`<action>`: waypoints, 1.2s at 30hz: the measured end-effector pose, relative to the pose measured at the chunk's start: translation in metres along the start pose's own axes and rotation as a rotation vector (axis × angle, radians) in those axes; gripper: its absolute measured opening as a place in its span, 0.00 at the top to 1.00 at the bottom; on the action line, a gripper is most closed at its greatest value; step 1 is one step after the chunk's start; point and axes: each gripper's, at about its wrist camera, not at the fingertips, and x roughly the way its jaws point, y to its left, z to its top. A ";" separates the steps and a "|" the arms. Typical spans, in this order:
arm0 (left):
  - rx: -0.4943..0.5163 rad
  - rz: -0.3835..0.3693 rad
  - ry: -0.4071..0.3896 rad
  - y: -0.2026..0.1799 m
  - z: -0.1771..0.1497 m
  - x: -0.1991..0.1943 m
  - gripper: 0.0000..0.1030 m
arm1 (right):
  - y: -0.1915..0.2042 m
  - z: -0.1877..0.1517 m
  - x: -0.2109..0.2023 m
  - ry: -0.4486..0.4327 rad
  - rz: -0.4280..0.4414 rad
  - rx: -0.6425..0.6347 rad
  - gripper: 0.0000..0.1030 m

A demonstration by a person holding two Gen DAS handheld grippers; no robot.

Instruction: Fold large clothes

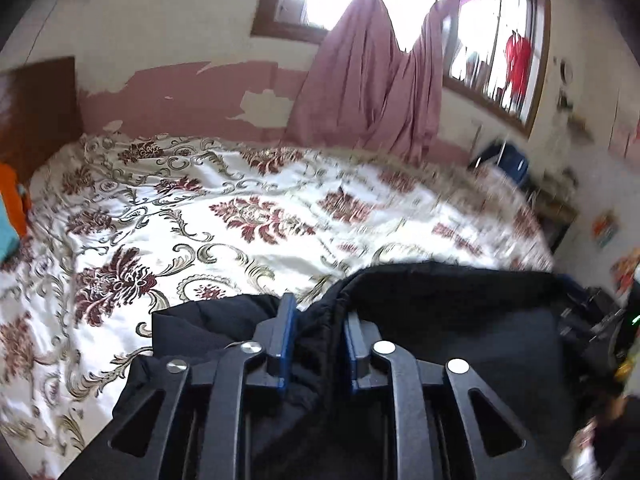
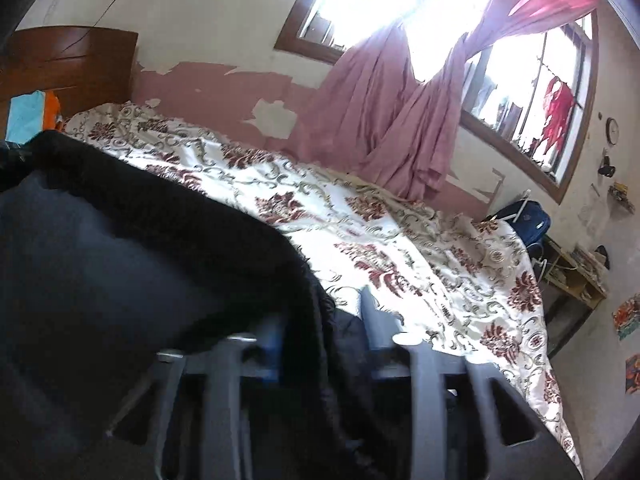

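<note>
A large black garment (image 1: 440, 320) hangs between my two grippers above the bed. My left gripper (image 1: 320, 344) is shut on a bunched edge of it, with black cloth pinched between the blue pads (image 1: 286, 340). The garment spreads to the right and down over the fingers. In the right wrist view the same black garment (image 2: 140, 260) fills the left and middle. My right gripper (image 2: 324, 336) is shut on a fold of it, the frame blurred and the fingertips partly hidden by cloth.
A bed with a white and maroon floral cover (image 1: 240, 208) lies ahead. A wooden headboard (image 2: 72, 60) with teal and orange cloth (image 2: 34, 114) stands at the left. Pink curtains (image 2: 392, 120), windows and a side shelf (image 2: 576, 276) are at the right.
</note>
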 end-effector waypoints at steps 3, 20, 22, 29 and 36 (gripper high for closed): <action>-0.017 0.038 -0.085 -0.002 0.006 -0.022 0.23 | -0.009 0.005 -0.009 -0.037 -0.009 0.055 0.38; 0.263 0.050 -0.094 -0.068 -0.081 -0.050 0.02 | 0.006 -0.068 -0.059 -0.023 0.298 0.165 0.07; 0.285 0.110 -0.093 -0.068 -0.075 -0.035 0.02 | 0.008 -0.066 -0.037 0.016 0.273 0.153 0.07; 0.182 0.173 -0.027 -0.043 -0.052 0.024 0.00 | 0.004 -0.054 0.031 0.125 0.251 0.176 0.07; 0.191 0.168 0.013 -0.040 -0.056 0.060 0.00 | 0.024 -0.056 0.079 0.199 0.289 0.145 0.01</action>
